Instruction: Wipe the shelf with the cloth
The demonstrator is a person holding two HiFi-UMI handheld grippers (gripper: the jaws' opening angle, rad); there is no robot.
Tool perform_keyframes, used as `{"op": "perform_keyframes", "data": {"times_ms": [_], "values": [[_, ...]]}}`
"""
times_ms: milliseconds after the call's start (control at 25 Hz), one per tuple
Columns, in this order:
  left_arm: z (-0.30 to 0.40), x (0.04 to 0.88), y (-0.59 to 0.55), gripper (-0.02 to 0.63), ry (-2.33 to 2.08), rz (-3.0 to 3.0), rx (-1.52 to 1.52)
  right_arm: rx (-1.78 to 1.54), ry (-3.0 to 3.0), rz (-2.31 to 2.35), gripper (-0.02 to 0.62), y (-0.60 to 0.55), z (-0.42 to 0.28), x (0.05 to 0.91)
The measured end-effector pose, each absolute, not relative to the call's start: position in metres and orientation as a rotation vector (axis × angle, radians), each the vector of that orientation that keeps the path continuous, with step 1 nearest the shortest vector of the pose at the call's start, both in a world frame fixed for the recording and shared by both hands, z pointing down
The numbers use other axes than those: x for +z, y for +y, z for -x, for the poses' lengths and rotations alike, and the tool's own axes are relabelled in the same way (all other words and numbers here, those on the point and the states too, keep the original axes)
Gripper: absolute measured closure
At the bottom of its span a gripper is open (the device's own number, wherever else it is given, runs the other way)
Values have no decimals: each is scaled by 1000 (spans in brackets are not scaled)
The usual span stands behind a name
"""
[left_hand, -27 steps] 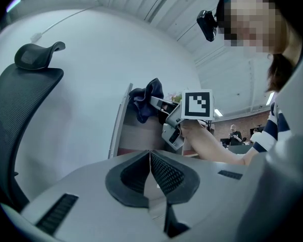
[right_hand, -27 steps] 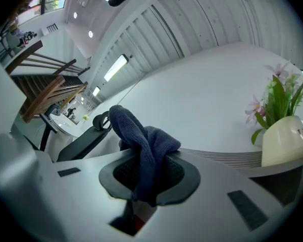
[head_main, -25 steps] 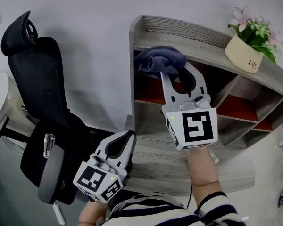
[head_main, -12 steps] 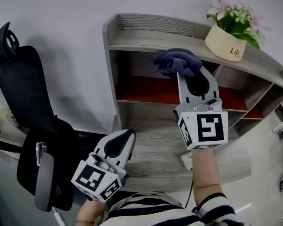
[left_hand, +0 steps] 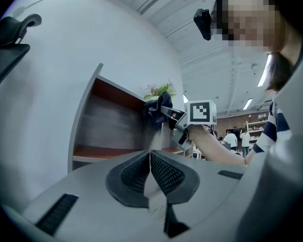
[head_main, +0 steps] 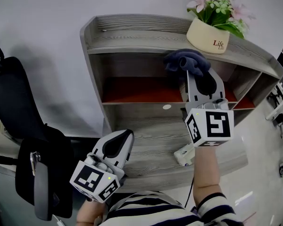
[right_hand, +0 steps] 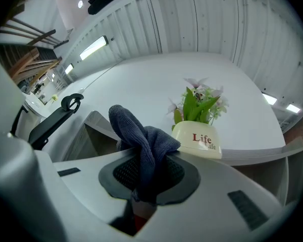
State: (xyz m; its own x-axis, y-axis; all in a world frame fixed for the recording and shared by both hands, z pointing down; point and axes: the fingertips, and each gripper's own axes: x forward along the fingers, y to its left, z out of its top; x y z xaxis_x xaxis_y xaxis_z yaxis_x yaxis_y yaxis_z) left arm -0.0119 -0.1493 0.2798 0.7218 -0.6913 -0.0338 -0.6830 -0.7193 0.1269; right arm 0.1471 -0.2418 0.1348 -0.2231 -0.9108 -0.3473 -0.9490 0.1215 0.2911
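The grey wooden shelf stands against a white wall, with red-floored compartments below its top board. A dark blue cloth is bunched at the tip of my right gripper, which is shut on it just under the front edge of the top board. In the right gripper view the cloth hangs between the jaws, in front of the flower pot. My left gripper is held low in front of the shelf's lower board, shut with nothing in it. The left gripper view shows the cloth and the shelf from the side.
A cream pot with pink flowers stands on the top board, right of the cloth. A small white device lies on the lower board. A black office chair is at the left. More compartments run to the right.
The view has shifted, so the shelf now sits further left in the frame. My right gripper with the cloth has moved right along the top board's underside, closer to the pot. The left gripper stayed put.
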Motion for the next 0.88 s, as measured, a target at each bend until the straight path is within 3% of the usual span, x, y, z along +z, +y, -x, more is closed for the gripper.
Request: {"op": "perform_keyframes", "data": {"times_ms": [880], "values": [[1,277,-148,586,-1097,-2828,-127,673,2239,1847,520,-207,-174,119]]}}
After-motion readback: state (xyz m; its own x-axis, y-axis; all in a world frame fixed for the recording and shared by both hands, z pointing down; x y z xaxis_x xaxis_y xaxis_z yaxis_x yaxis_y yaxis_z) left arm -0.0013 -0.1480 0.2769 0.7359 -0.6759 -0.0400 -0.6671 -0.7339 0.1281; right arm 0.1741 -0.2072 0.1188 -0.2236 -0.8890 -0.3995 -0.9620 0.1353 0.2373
